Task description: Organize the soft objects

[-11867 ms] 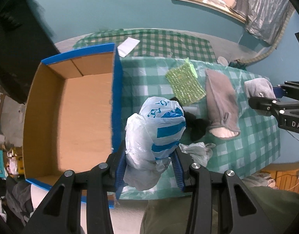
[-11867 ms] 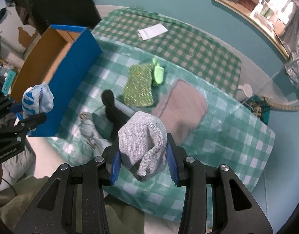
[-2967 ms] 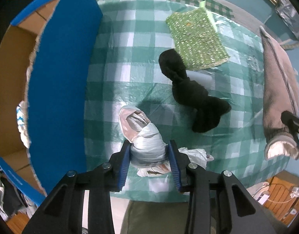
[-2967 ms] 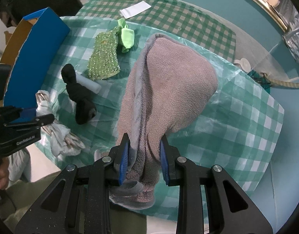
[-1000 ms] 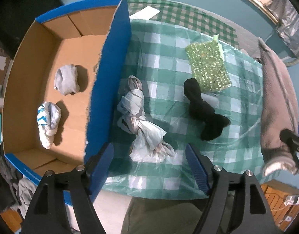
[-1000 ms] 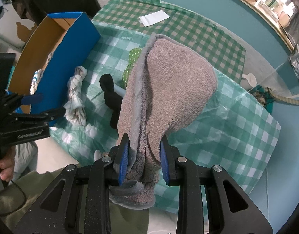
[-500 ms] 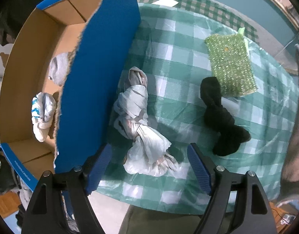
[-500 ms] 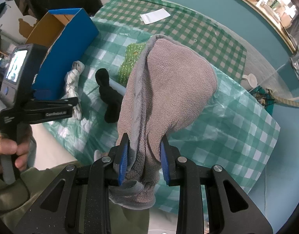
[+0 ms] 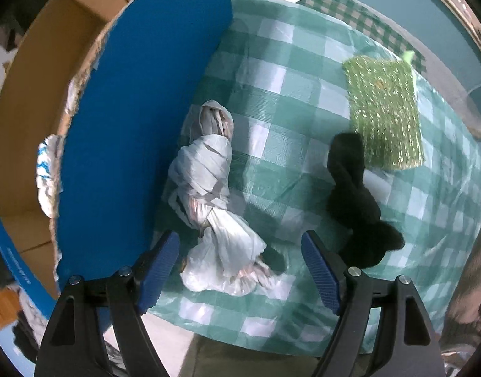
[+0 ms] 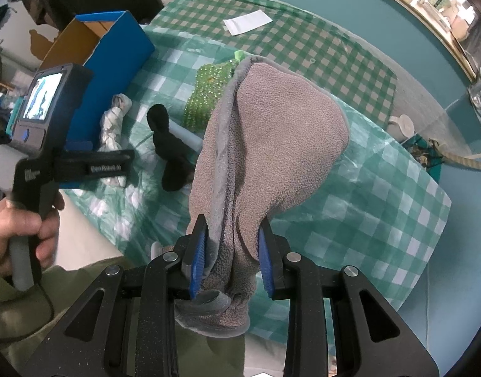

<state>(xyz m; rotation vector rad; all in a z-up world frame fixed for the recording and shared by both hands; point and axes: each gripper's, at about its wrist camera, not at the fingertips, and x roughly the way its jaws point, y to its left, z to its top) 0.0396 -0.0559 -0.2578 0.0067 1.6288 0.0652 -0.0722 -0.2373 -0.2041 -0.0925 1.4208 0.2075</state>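
Note:
My left gripper [image 9: 240,267] is open, pointing down over a knotted white plastic bag [image 9: 209,188] that lies on the checked tablecloth [image 9: 271,100] beside the blue cardboard box [image 9: 139,100]. The bag's lower end lies between the jaws, and the pads do not touch it. A black sock [image 9: 356,201] and a green glittery sponge cloth [image 9: 385,113] lie to the right. My right gripper [image 10: 231,254] is shut on a folded grey-brown fleece towel [image 10: 271,144], held up over the table. In the right wrist view the left gripper [image 10: 92,166] shows from the side above the bag [image 10: 114,125].
Inside the box a white-and-blue bag [image 9: 47,176] peeks over the wall. A white paper slip [image 10: 246,22] lies at the table's far side. The person's hand [image 10: 20,232] holds the left gripper's handle. The table's near edge runs just below both grippers.
My left gripper has sunk toward the white bag and shifted closer to the box wall, so the bag now looks larger between the jaws. The right gripper kept still, holding the towel.

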